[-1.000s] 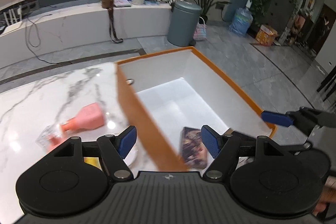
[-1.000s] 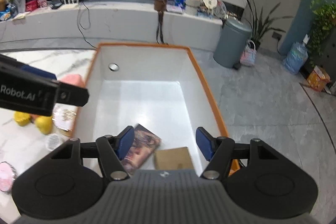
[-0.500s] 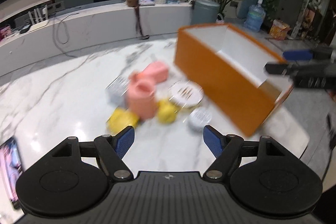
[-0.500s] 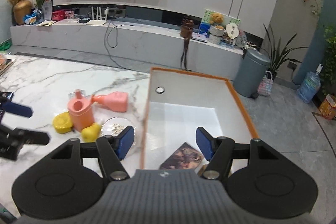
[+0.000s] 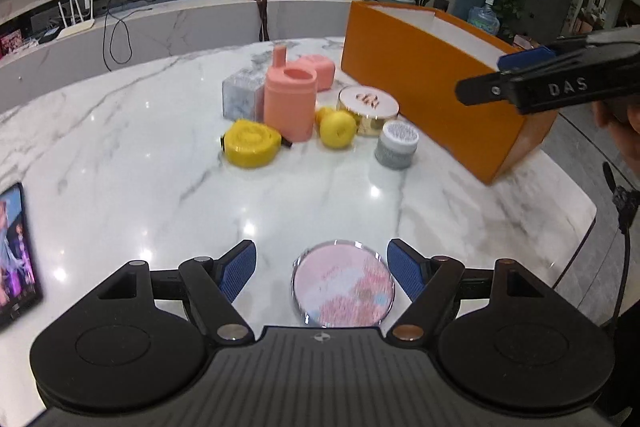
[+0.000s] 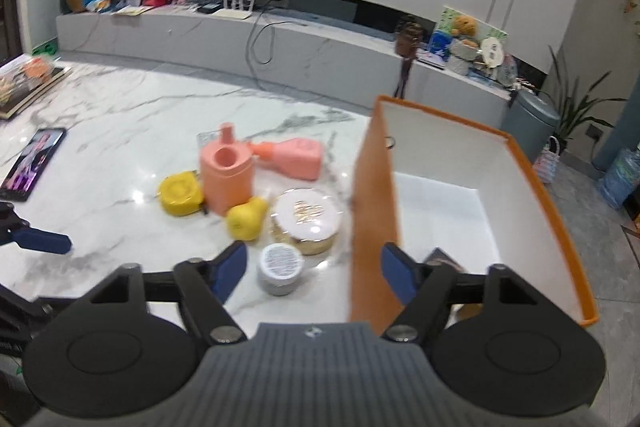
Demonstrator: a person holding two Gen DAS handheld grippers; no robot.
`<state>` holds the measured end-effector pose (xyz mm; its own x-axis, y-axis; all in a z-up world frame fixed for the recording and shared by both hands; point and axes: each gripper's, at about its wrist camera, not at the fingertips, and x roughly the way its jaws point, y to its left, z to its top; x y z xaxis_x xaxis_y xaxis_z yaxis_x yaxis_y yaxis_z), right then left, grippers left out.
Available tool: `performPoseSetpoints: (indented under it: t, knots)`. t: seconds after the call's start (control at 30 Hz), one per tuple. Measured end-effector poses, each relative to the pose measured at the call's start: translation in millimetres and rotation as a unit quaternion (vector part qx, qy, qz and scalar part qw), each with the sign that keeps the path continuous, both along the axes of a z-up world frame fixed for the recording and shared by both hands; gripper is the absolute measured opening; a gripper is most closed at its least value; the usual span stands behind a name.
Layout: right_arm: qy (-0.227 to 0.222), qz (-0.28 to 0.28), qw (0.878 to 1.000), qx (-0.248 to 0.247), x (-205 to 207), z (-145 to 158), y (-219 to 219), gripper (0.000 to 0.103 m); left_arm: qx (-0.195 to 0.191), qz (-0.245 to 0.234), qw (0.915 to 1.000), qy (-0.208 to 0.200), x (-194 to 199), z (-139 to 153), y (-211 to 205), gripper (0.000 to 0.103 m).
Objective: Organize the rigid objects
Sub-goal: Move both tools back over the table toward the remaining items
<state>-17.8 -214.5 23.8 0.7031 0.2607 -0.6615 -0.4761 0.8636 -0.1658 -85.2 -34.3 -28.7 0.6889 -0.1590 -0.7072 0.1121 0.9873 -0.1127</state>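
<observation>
My left gripper [image 5: 322, 267] is open low over the marble table [image 5: 120, 155], and a round pink disc [image 5: 343, 283] lies flat between its fingertips, untouched. Farther off stand a pink canister [image 5: 290, 103], a yellow tape measure [image 5: 251, 143], a yellow pear [image 5: 338, 129], a gold tin with a white lid [image 5: 368, 107] and a small grey jar [image 5: 397, 143]. My right gripper [image 6: 314, 267] hangs above the jar [image 6: 280, 269] and the orange box's near wall [image 6: 372, 211]. Its jaws are opening and hold nothing.
The orange box [image 6: 568, 227] has a white inside with a dark book [image 6: 440, 255] on its floor. A pink bottle [image 6: 294, 157] lies behind the canister, next to a marbled box [image 5: 242, 95]. A lit phone [image 6: 34, 163] lies at the table's left.
Both views swung from above the box to the table. My left gripper dropped down to the pink disc. The right jaws spread wider.
</observation>
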Motion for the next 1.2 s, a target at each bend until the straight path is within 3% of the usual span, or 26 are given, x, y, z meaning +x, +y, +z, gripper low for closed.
performPoseSetpoints:
  t: [0.17,0.37,0.57,0.93,1.1,1.2]
  knots:
    - [0.013,0.006,1.000,-0.013,2,-18,17,0.076,-0.020,0.013,0.9997,0.001,-13,-16,12,0.089]
    - [0.038,-0.009,0.999,-0.008,11,-40,25,0.076,-0.043,0.009,0.9983,0.040,-12,-33,20,0.089]
    - [0.066,-0.025,0.997,-0.004,16,-67,30,0.077,-0.042,-0.002,0.9987,0.028,-10,-36,19,0.092]
    - [0.067,-0.047,0.997,-0.001,23,-83,31,0.077,-0.025,-0.027,0.9992,0.014,-8,-36,1,0.093]
    - [0.069,-0.051,0.996,0.004,27,-89,32,0.077,0.006,-0.044,0.9989,-0.012,-9,-42,-15,0.096]
    - [0.064,-0.047,0.997,0.006,30,-90,36,0.076,0.045,-0.058,0.9971,-0.021,-8,-44,-26,0.096]
